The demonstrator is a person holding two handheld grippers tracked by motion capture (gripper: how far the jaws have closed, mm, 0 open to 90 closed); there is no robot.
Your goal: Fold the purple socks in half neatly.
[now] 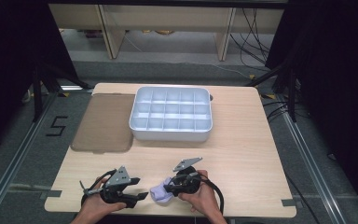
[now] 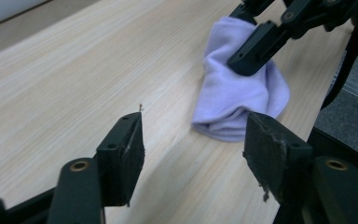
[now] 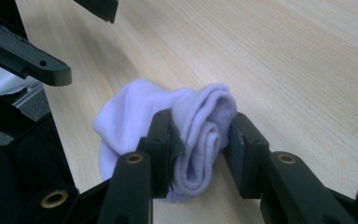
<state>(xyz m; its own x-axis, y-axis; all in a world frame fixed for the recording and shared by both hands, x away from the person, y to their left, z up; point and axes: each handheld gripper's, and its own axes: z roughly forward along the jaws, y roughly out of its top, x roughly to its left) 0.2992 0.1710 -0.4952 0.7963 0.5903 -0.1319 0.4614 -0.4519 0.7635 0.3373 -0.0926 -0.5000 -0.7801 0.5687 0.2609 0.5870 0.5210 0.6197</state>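
Dark curtains and cable runs frame our workspace; at its centre we record one pale wooden tabletop [image 1: 242, 140] on a grey floor.

Item 1: white compartment tray [image 1: 171, 133], a grid of small cells, far centre of the tabletop. We see nothing in the cells.

Item 2: brown translucent lid or mat [image 1: 103, 122], lying flat just left of the tray, touching or nearly touching its left wall; we cannot tell which.

Item 3: lavender cloth [image 1: 161, 193], a soft folded bundle, possibly a sock, at the near edge of the tabletop between our two hands. In the left gripper view it [image 2: 240, 95] lies bunched on the wood, with a rolled fold at its near end.

Item 4: right hand-held gripper [image 1: 173, 188], near centre-right, held in our right hand. In the right gripper view [image 3: 199, 140] both black pads press into the rolled folds of the cloth [image 3: 135, 112], one on each side, so we log it as clamped on the cloth. The left gripper view shows one of these jaws lying across the top of the bundle.

Item 5: left hand-held gripper [image 1: 142, 195], near left, held in our left hand and pointing right toward the cloth. In its own view [image 2: 193, 147] the jaws stand apart with bare wood between them; the cloth lies just beyond the tips, untouched by them.
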